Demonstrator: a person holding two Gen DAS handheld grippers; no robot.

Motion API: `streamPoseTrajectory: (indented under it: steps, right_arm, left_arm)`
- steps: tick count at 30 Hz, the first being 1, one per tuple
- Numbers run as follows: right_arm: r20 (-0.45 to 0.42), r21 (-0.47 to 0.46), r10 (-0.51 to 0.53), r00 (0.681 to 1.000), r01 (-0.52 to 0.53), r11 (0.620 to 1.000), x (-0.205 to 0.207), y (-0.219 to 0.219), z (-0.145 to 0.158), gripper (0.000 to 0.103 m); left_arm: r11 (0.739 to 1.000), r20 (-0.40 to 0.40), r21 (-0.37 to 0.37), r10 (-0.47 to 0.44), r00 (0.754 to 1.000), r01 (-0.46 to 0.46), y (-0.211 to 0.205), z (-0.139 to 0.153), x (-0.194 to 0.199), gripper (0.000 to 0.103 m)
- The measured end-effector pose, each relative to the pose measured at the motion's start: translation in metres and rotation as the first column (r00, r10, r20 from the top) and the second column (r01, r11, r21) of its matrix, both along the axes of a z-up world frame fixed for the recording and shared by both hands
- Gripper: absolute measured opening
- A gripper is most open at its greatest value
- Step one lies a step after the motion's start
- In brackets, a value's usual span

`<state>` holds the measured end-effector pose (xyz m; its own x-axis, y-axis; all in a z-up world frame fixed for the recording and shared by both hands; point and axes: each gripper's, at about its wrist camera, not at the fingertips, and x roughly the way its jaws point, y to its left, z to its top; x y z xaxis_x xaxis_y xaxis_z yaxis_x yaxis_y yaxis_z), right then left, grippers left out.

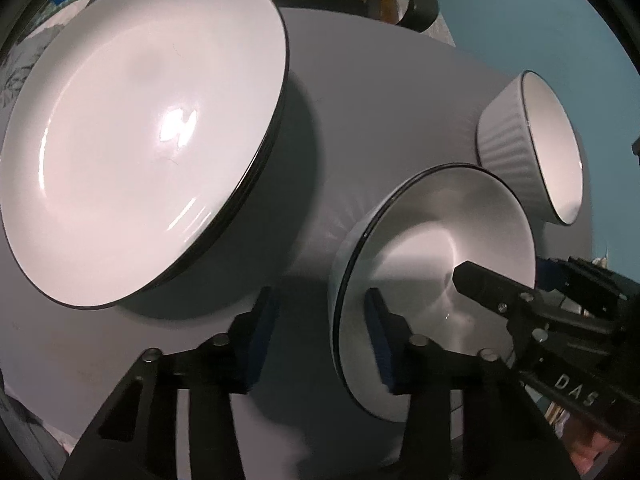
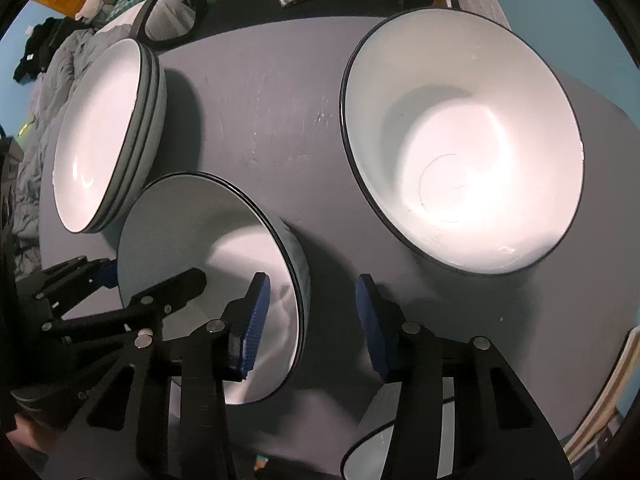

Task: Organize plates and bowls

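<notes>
Item: small bowl (image 2: 224, 280) on the grey worktop (image 2: 260, 100), near edge; left tool (image 1: 320, 336) and right tool (image 2: 308, 320) each straddle one wall of it, partly open, pads not visibly pressing. Risk: uneven closing tips or slides the bowl. Beyond: plate stack (image 1: 140, 140), large bowl (image 2: 460, 140), within knocking range.
</notes>
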<state>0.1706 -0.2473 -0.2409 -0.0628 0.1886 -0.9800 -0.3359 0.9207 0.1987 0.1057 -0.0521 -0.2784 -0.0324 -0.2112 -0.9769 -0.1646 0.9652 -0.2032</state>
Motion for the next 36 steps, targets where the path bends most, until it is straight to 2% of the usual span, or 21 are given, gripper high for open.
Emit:
streamPoseTrajectory:
  steps: [9,11,18,27,36]
  right_arm:
    - [-0.020,0.005,-0.005,1.000,0.005,1.000,0.002,0.004,-0.012,0.027]
    - [-0.020,0.015,-0.003,1.000,0.004,1.000,0.003,0.006,-0.011,0.019]
    - [-0.006,0.019,-0.034,0.999,0.034,0.999,-0.008,0.009,-0.007,0.009]
    - [-0.014,0.014,-0.058,0.998,0.058,0.998,-0.009,0.006,-0.003,0.008]
    - [0.013,0.038,-0.088,0.996,0.088,0.995,-0.002,0.000,0.026,0.007]
  left_arm:
    - [1.000,0.024,-0.022,-0.017,1.000,0.017,-0.004,0.002,-0.006,0.026]
    - [1.000,0.027,-0.016,-0.016,1.000,0.016,-0.008,0.003,-0.007,0.021]
    - [1.000,0.019,-0.007,0.003,1.000,-0.003,-0.014,0.003,-0.005,0.017]
    - [1.000,0.025,0.007,0.019,1.000,-0.020,-0.015,0.012,-0.005,0.016]
    - [1.000,0.030,-0.019,0.005,1.000,-0.004,-0.018,0.032,0.002,0.016]
